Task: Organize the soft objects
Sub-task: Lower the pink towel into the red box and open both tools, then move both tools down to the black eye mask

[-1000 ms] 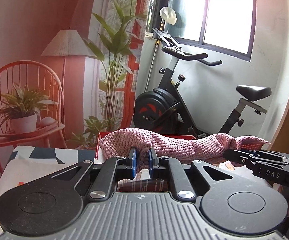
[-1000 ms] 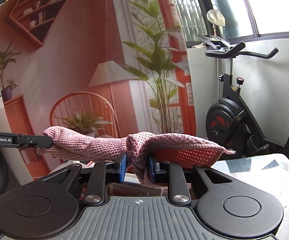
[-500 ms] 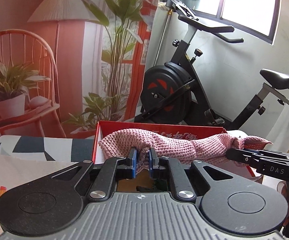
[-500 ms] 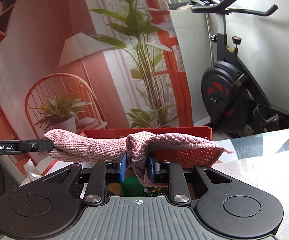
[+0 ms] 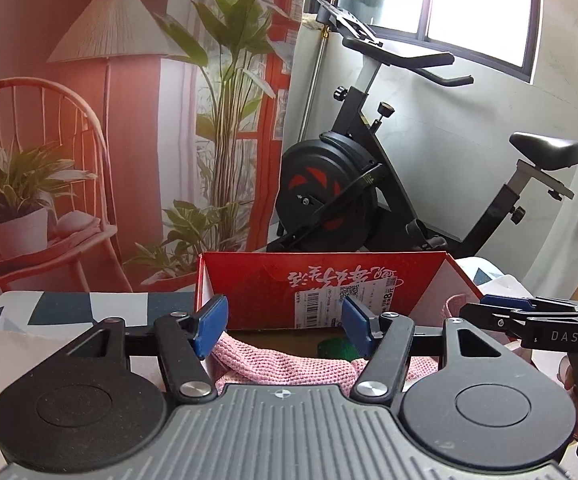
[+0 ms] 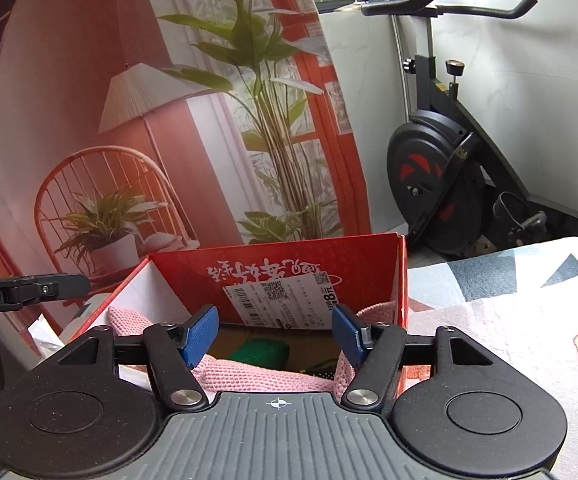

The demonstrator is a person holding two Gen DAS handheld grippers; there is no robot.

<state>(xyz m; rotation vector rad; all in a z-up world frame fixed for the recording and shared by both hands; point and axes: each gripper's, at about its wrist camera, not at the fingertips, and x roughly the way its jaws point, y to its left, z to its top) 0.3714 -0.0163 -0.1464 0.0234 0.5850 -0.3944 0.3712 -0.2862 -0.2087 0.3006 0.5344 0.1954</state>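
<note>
Both tools stand with their jaws spread wide and nothing between them: the left gripper [image 5: 285, 326] and the right gripper [image 6: 275, 334] hover just above the near edge of the red cardboard box [image 5: 249, 284]. The pink knitted cloth [image 5: 289, 366] lies slack directly below the blue pads [image 5: 209, 326], partly inside the box and apparently draped over its near wall.

The likely trouble is a snag. If either tool pulls back low, a pad could catch the loose knit and drag it out again. An overhanging end may also slide the cloth off the rim.

A green item [image 6: 261, 354] sits in the box ahead of the right tool, half hidden under the cloth. Beyond the box stands an exercise bike [image 5: 349, 184], well clear.
</note>
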